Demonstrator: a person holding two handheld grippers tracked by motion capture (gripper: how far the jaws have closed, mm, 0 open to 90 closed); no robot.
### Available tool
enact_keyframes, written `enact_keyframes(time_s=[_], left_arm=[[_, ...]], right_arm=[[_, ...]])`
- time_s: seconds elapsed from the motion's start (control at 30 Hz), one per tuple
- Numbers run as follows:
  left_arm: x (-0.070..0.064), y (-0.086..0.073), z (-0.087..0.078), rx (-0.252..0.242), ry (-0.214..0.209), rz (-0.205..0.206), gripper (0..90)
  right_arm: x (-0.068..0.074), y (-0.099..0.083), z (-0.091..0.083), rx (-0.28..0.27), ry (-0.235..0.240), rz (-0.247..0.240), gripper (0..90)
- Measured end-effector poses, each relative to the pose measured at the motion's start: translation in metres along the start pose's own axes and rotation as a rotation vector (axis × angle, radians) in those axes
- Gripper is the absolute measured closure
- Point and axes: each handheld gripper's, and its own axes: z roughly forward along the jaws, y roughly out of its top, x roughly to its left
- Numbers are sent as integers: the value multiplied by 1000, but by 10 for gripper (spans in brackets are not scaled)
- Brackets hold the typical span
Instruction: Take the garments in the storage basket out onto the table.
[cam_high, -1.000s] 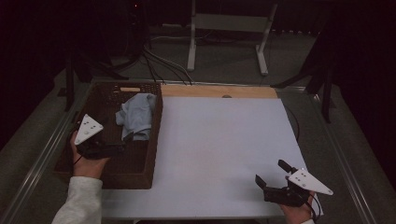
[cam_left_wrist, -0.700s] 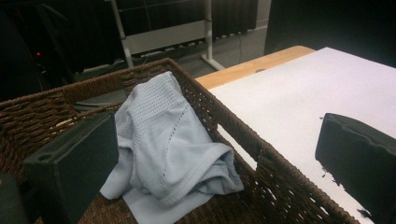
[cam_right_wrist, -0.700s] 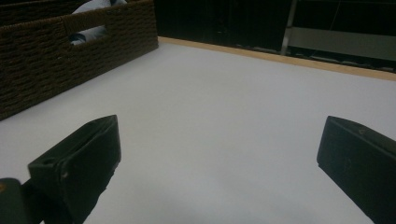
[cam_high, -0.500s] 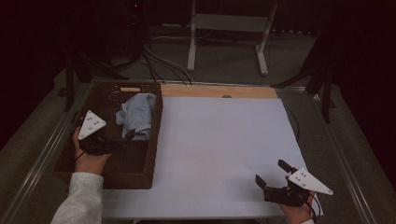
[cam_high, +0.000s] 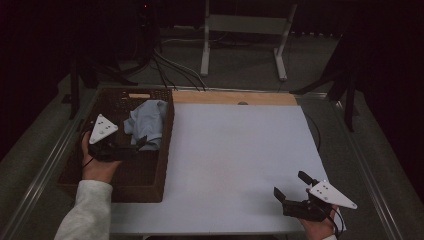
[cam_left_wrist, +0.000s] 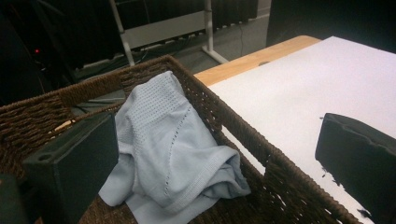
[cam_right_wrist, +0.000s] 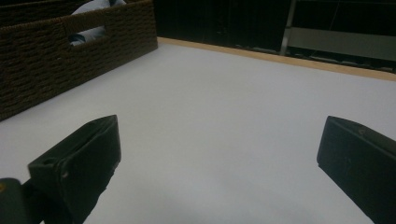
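Your left gripper (cam_high: 141, 143) sits inside the wicker basket (cam_high: 150, 187), at its left-centre, aimed toward the basket's right wall. Its fingers (cam_left_wrist: 74, 163) stand wide apart and hold nothing. The light blue cloth (cam_high: 147, 122) lies crumpled in the far right part of the basket, resting against the right wall; in the left gripper view the cloth (cam_left_wrist: 173, 154) lies between and just beyond the fingers, and you cannot tell whether they touch it. Your right gripper (cam_high: 291, 187) is held low over the white surface (cam_high: 235, 150) at its near right corner, well apart from the basket. Its fingers (cam_right_wrist: 79, 163) are also spread wide and empty.
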Motion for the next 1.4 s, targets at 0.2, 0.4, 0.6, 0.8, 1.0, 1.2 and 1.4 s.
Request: enact_keyframes(time_s=[0.2,0.4,0.6,0.8,1.0,1.2,1.4], left_arm=[[1,3,6,15,3,5,2],[3,5,11,31,11,6,2],[6,7,15,44,19,-1,2],[9,10,22,62,23,-1,2],[13,15,30,86,36,3,2],[18,19,36,100,46,-4,2],[22,20,41,104,47,-8,2]], right_arm=[[0,0,0,1,1,-1,0],[0,0,0,0,2,-1,0],[0,0,0,1,2,-2,0],[0,0,0,2,2,-3,0],[0,0,0,1,3,-4,0],[0,0,0,0,3,-2,0],[0,0,0,-1,4,-1,0]])
